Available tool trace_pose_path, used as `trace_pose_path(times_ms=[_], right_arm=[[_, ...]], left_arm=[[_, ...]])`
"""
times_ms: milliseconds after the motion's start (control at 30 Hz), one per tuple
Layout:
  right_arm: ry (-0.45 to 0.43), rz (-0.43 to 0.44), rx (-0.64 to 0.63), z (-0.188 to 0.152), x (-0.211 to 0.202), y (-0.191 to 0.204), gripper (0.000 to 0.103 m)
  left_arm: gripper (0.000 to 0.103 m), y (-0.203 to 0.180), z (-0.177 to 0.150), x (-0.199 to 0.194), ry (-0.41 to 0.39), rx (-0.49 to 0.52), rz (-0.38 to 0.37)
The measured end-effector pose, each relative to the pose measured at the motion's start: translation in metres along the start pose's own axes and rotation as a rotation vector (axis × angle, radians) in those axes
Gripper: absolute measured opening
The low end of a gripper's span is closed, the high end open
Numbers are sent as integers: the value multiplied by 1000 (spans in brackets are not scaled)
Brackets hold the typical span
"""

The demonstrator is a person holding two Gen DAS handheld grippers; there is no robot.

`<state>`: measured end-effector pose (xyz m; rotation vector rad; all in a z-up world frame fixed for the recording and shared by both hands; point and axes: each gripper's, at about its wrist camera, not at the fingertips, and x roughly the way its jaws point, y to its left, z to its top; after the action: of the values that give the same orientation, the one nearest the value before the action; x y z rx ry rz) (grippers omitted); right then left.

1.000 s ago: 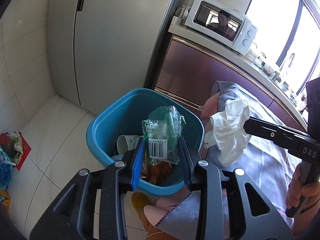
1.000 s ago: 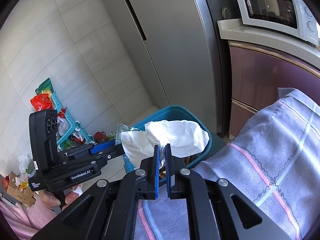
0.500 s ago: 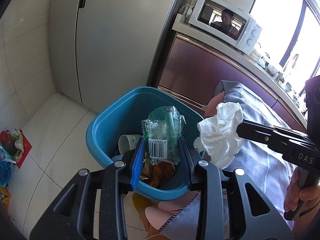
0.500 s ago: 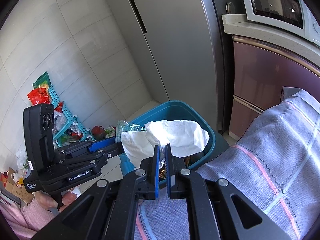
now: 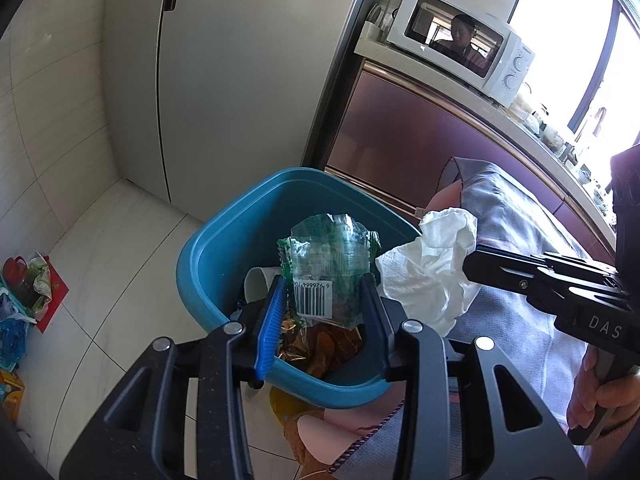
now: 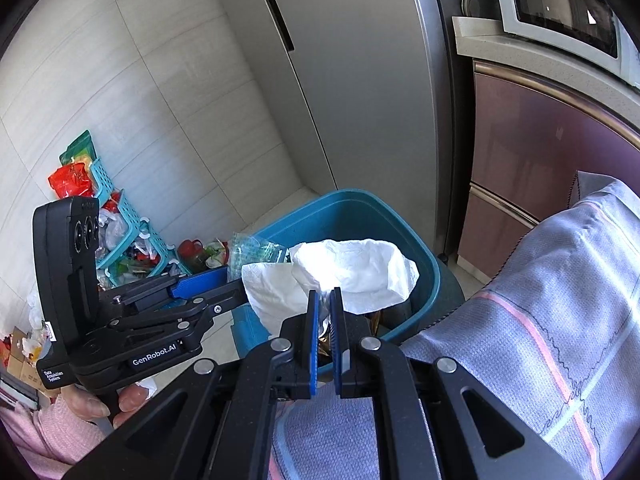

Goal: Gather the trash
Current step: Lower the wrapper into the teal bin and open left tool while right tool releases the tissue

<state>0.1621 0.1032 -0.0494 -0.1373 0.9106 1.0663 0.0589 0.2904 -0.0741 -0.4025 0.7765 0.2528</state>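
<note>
Over the blue plastic trash bin (image 5: pixel 208 264) on the pale tiled floor, we hold both tongs. Our left gripper (image 5: pixel 324 312) has a crumpled clear-and-green plastic wrapper with a barcode (image 5: pixel 328 276) between its fingers, directly above the bin mouth; the jaws have just been opening a bit, and we cannot tell if the pads still press on it. Our right gripper (image 6: pixel 325 308) is clamped nearly closed on a crumpled white paper tissue (image 6: pixel 352 276), held at the bin's rim beside the wrapper. Inside the bin we see a white paper cup (image 5: pixel 256 284) and shiny orange-brown foil wrappers (image 5: pixel 320 344). A grey striped cloth (image 6: pixel 540 320) lies just beside the bin. A white microwave (image 5: pixel 460 60) sits on the counter behind.
</note>
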Motion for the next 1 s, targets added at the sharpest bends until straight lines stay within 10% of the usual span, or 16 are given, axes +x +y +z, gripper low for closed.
trace_pose_path(times_ms=[1000], right_arm=[[162,-60,12,-1,45,-1,13]], left_arm=[[41,10,-8,38,71,-32,0]])
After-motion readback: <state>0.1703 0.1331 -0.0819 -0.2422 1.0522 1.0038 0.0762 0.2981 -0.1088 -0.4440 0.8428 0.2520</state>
